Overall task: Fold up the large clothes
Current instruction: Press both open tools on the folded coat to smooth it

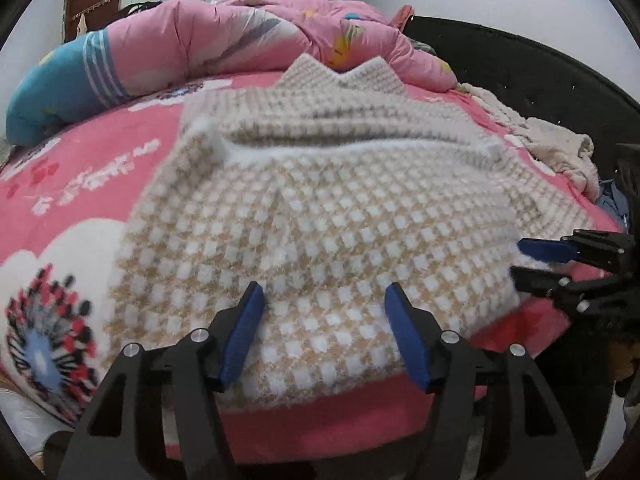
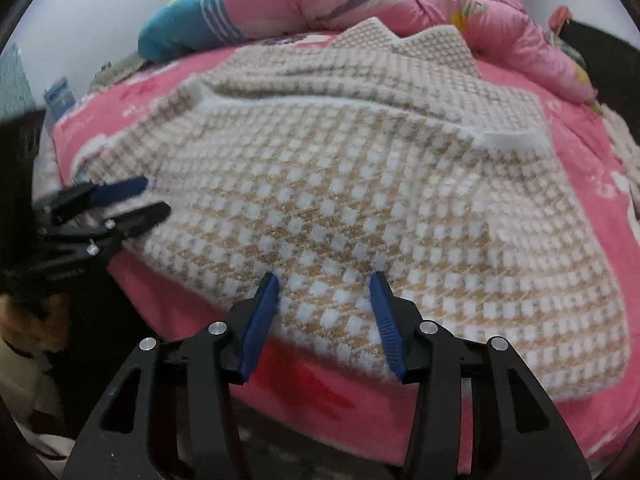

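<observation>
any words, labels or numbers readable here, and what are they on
None can be read.
White lettering on the pink bed sheet: too blurred to read.
Blue-and-white package beside the bed: any print is too small and blurred.
Checked sweater: no label or text shows.

Pink printed bedsheet (image 1: pixel 80 168) underneath; puffy pink quilt (image 1: pixel 224 40) w/ blue striped end at 11 o'clock; crumpled cream cloth (image 1: pixel 552 148) at 3; dark headboard (image 1: pixel 520 64) at 2.
</observation>
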`<state>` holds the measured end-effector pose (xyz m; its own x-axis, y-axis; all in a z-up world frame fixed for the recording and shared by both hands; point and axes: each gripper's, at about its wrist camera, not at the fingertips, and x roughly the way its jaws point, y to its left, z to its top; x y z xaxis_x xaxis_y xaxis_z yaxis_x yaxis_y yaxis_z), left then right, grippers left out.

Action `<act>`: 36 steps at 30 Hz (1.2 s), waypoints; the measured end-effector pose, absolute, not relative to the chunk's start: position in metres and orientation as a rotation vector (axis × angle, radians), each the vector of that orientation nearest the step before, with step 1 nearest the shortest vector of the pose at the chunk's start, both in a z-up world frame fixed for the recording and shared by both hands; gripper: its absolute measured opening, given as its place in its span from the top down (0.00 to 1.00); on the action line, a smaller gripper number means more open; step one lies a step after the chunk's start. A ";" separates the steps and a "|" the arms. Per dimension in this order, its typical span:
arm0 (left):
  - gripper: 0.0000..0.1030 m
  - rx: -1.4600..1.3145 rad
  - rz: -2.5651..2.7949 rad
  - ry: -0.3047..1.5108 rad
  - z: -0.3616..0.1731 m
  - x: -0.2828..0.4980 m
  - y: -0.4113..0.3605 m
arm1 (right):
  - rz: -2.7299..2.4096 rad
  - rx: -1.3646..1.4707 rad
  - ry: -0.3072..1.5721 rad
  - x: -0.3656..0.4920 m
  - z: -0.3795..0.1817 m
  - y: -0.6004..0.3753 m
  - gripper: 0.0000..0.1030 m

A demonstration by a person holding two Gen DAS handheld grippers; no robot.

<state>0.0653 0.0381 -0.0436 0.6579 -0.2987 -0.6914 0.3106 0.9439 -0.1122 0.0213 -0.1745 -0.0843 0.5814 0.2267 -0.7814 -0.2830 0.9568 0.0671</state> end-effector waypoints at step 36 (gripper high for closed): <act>0.05 0.028 -0.047 0.947 -0.053 0.098 0.032 | 0.246 0.063 0.948 0.076 -0.105 -0.191 0.14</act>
